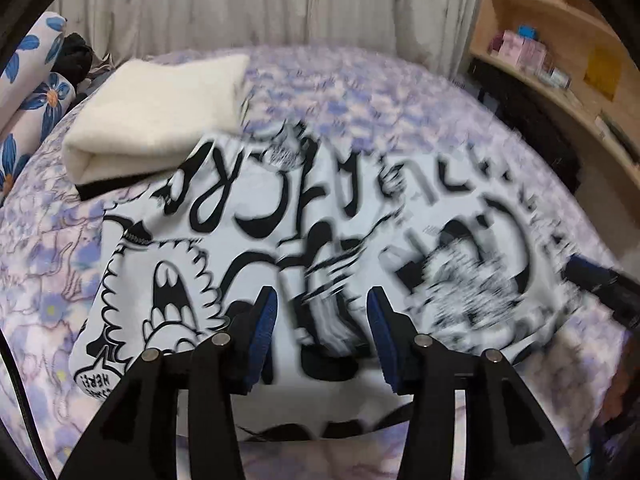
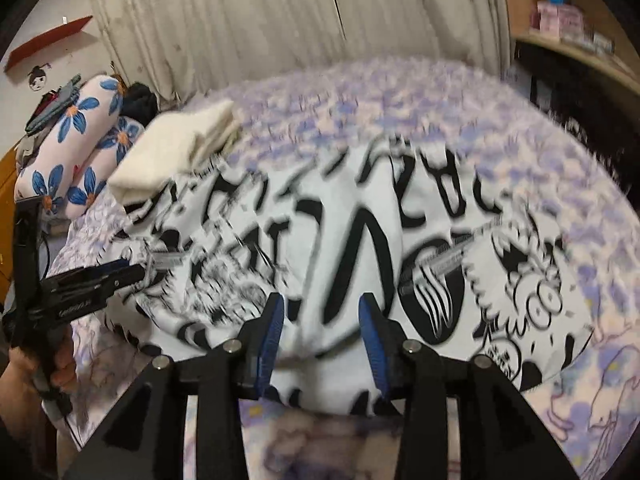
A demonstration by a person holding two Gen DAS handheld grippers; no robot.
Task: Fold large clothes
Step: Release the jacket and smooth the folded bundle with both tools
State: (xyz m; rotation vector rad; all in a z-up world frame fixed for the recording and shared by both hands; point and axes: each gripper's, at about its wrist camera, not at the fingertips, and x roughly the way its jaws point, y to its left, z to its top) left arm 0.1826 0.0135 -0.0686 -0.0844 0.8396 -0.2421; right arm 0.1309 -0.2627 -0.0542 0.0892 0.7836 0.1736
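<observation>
In the left wrist view, the printed shirt fills the frame's middle on the bed, its long side running left to right. Both tools, left tool and right tool, hover released over its lower edge, about equally near.

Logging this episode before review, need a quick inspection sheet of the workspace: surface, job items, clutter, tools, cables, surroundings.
Surface: bed with purple floral cover, blurred.
Job's things: black-and-white printed garment spread flat; folded cream garment beyond it, their edges meeting.
Clutter: blue-flowered pillows and a dark bundle at the bed's far left.
Grippers: left tool open above the printed garment, nothing between its pads; right tool the same.
Cables: thin black cable along the left view's edge.
Surroundings: pale curtain behind, wooden shelves with small boxes to the right.
</observation>
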